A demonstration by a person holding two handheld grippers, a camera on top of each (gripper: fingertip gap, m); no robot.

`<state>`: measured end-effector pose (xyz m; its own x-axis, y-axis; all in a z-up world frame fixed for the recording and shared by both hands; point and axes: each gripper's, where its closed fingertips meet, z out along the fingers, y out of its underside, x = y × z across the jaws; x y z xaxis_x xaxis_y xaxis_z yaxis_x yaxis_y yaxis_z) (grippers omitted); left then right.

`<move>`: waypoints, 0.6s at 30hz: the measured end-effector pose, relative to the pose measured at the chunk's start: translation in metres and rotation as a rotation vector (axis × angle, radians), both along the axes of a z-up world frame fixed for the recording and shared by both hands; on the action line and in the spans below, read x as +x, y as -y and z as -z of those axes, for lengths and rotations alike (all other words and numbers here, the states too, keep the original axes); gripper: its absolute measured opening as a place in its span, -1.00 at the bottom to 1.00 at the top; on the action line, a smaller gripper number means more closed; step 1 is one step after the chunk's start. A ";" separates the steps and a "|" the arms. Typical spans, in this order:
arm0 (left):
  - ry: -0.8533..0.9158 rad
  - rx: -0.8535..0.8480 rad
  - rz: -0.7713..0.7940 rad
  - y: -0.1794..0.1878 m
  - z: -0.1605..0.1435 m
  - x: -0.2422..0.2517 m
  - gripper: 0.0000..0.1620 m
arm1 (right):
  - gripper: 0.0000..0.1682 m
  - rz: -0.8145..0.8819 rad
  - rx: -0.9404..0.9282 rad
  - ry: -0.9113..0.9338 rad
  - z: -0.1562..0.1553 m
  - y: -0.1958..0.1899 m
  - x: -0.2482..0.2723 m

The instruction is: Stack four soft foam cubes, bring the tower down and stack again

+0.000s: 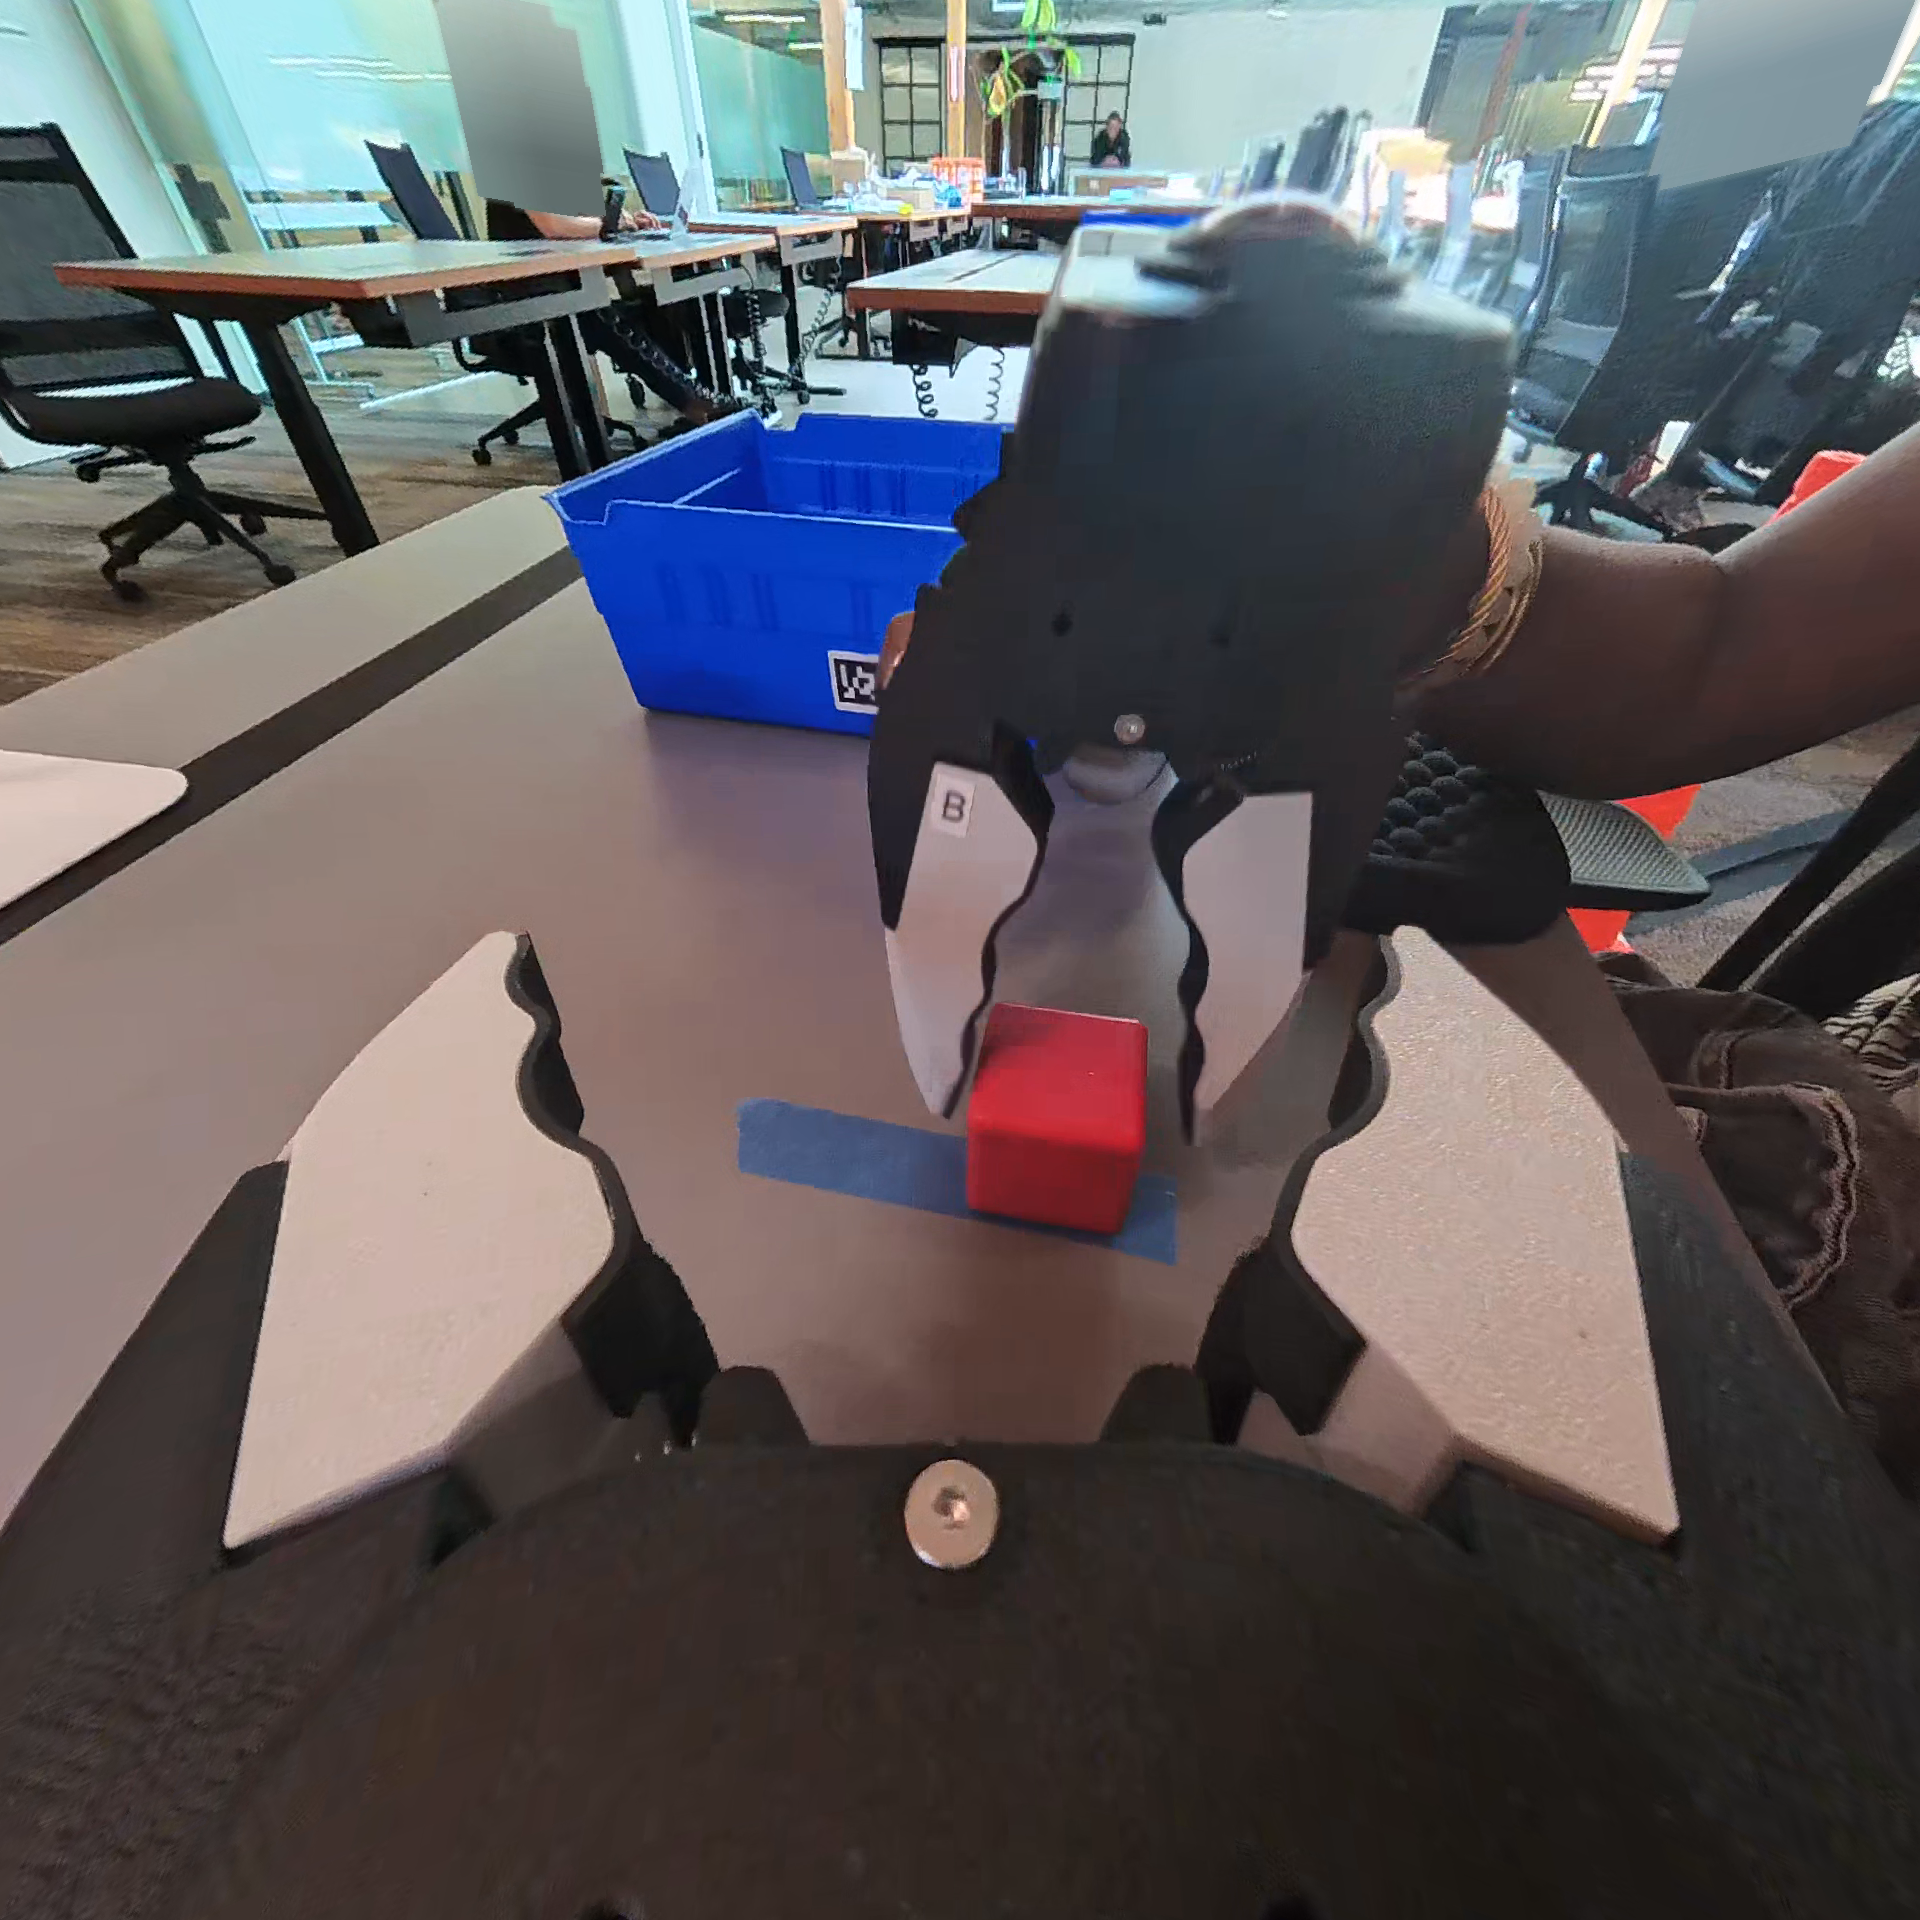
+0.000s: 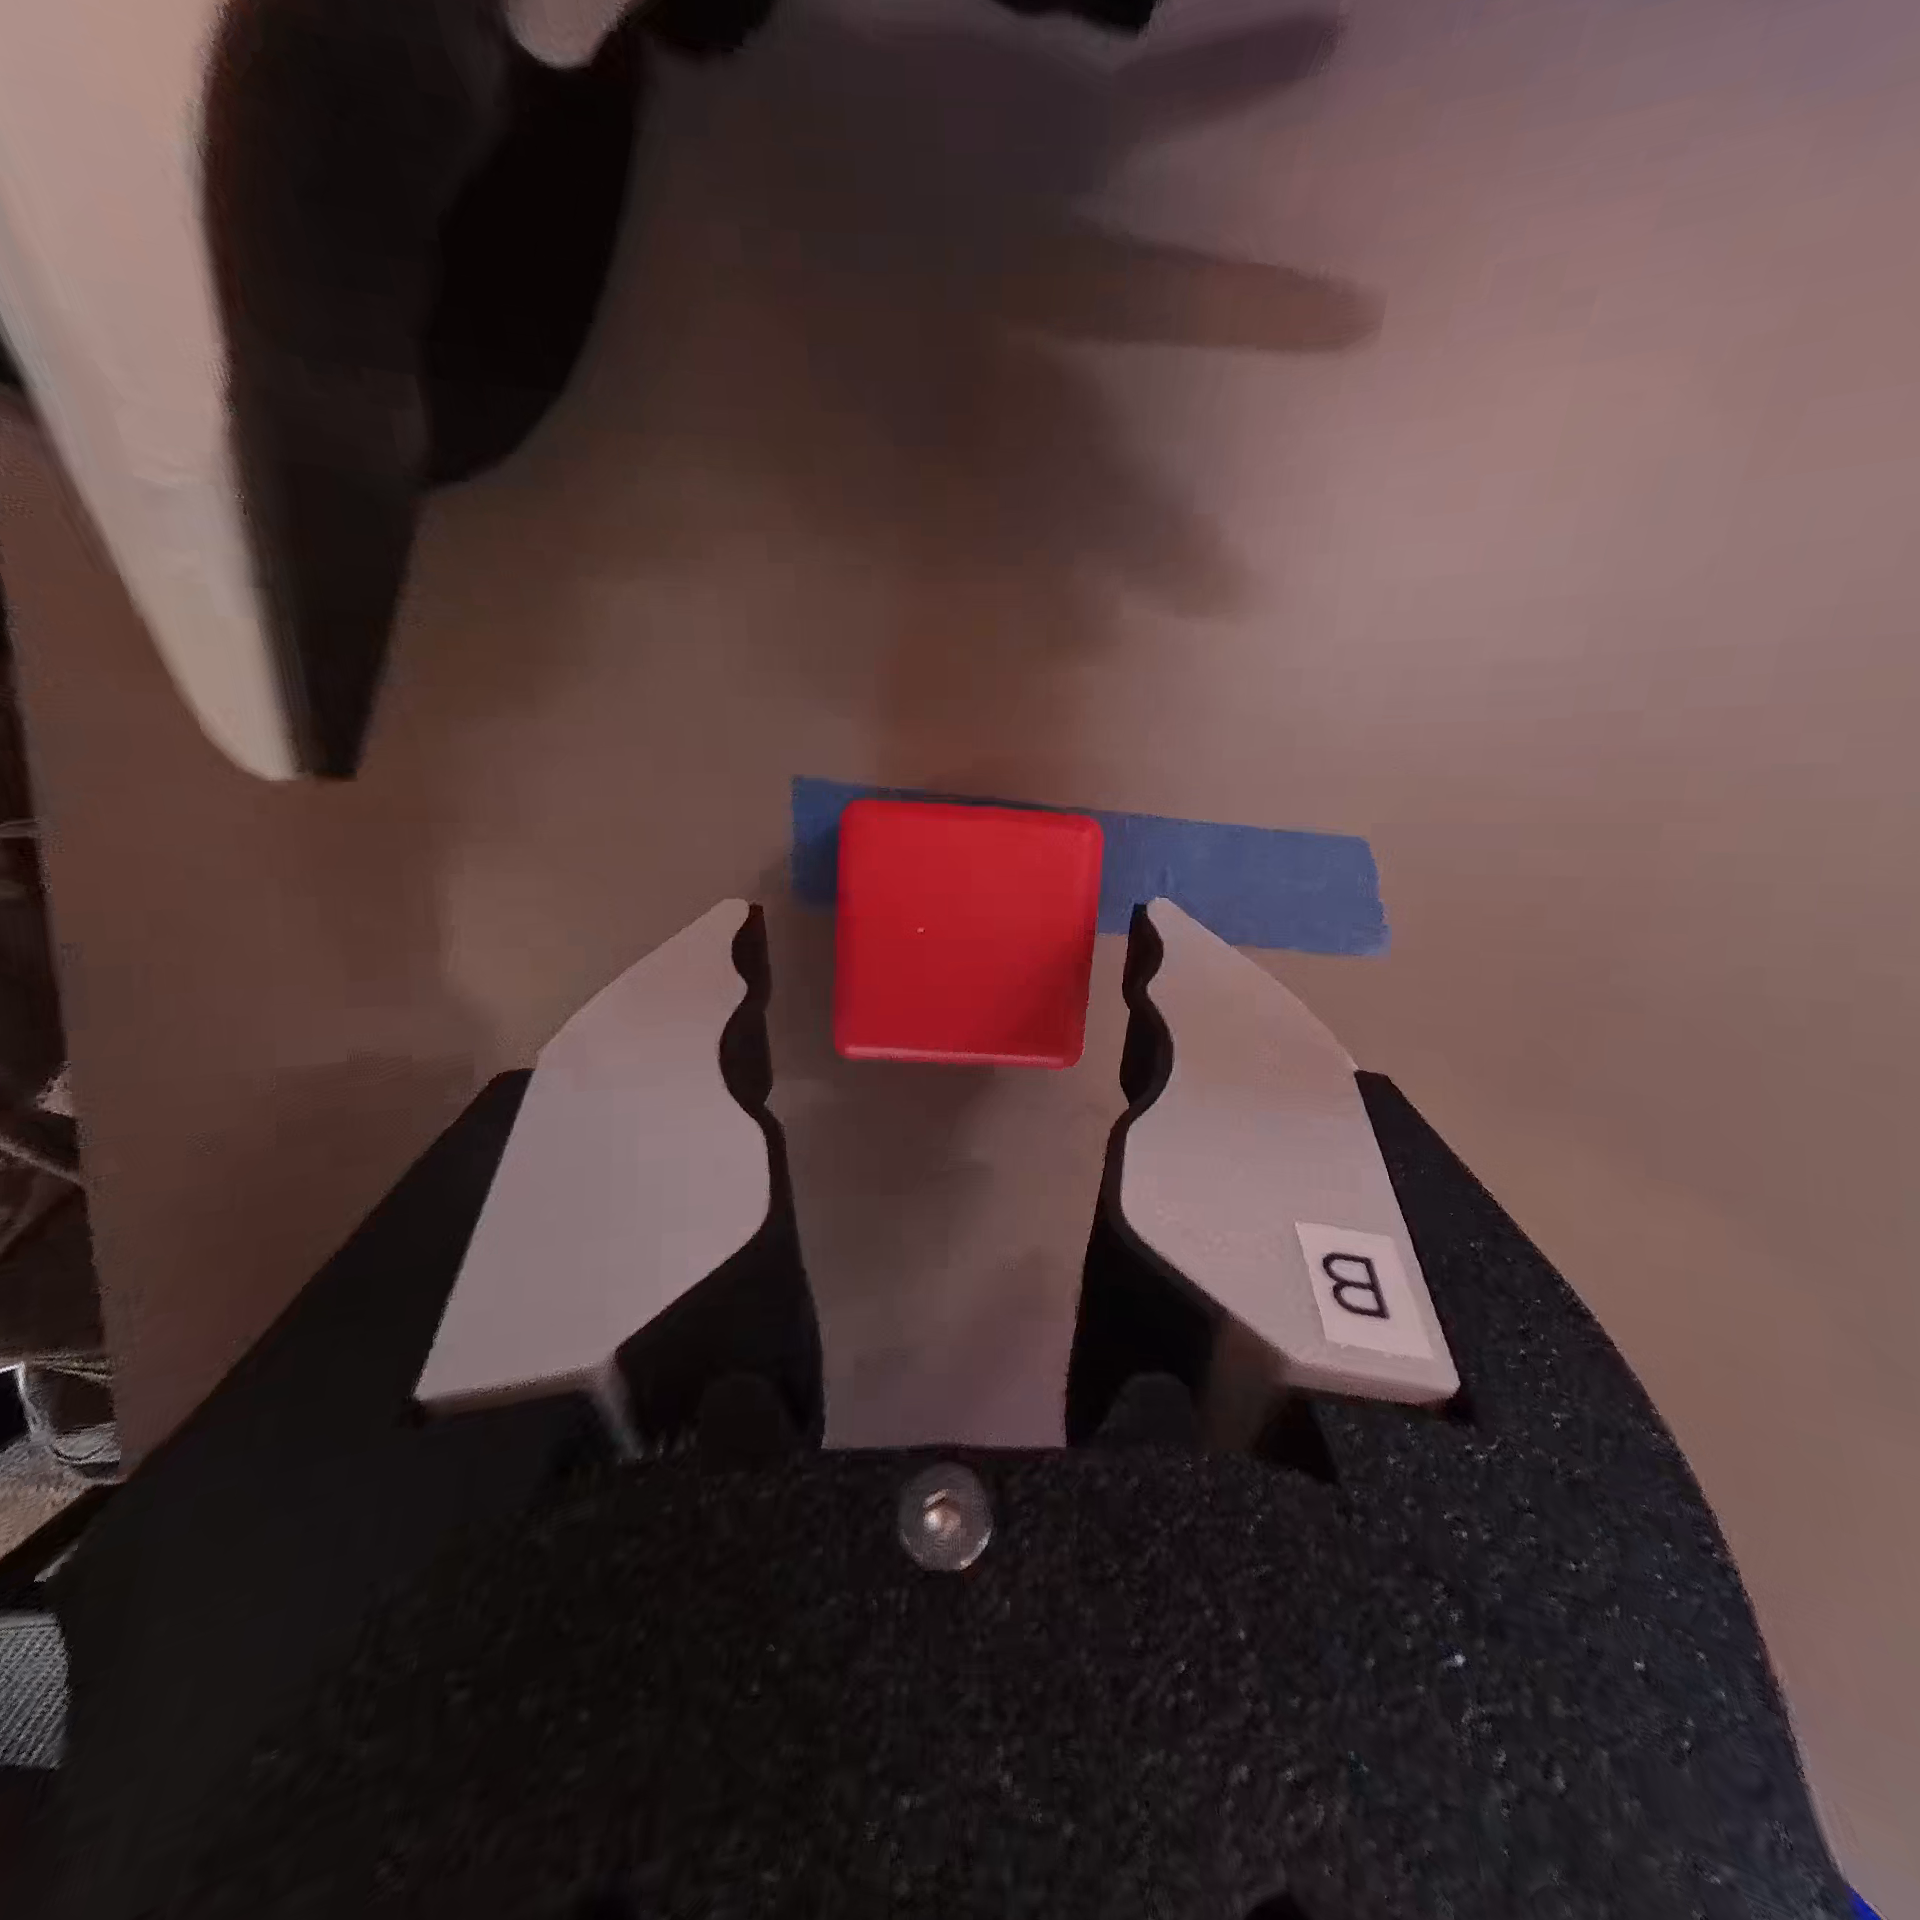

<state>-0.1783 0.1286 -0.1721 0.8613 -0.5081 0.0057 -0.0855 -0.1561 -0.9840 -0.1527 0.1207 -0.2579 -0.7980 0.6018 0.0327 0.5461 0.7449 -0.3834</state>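
Observation:
A single red foam cube (image 1: 1051,1153) sits on a strip of blue tape (image 1: 831,1158) on the grey table (image 1: 416,790). My right gripper (image 1: 1068,1124) points down over it, open, with one finger on each side of the cube. In the right wrist view the cube (image 2: 966,935) lies between the fingertips of the right gripper (image 2: 943,909) with a small gap on each side, and the tape (image 2: 1247,883) runs off to the right. My left gripper (image 1: 951,945) is wide open and empty, just short of the cube. One of its fingers (image 2: 208,499) shows blurred at the upper left.
A blue plastic bin (image 1: 769,592) stands behind the cube at the far side of the table. A white pad (image 1: 62,821) lies at the left edge. A person's arm with a bracelet (image 1: 1662,665) reaches in from the right. Desks and office chairs fill the background. The tips of one gripper are about 9 cm away from the tips of the other.

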 end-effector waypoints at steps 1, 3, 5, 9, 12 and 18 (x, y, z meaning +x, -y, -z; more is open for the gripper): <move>-0.008 -0.005 0.005 0.000 0.001 0.001 0.74 | -0.30 -0.004 0.010 -0.005 0.003 0.000 -0.001; -0.027 -0.016 0.010 0.000 0.004 0.003 0.73 | -0.42 0.006 0.011 -0.026 0.002 0.000 -0.002; -0.043 -0.027 0.010 0.000 0.007 0.004 0.73 | -0.41 0.040 0.008 -0.060 -0.007 -0.005 -0.001; -0.053 -0.032 0.005 0.000 0.008 0.004 0.73 | -0.42 0.162 -0.035 -0.215 -0.058 -0.027 0.013; -0.072 -0.037 0.005 -0.001 0.010 0.006 0.73 | -0.41 0.354 0.004 -0.349 -0.105 -0.077 0.044; -0.111 -0.053 0.022 -0.001 0.014 0.013 0.73 | -0.41 0.928 0.130 -0.366 -0.119 -0.219 0.149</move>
<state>-0.1655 0.1293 -0.1860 0.8469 -0.5282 -0.0614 -0.1973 -0.2049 -0.9587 -0.0041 0.3393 -0.1391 0.0566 0.9547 0.2921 0.7967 0.1331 -0.5896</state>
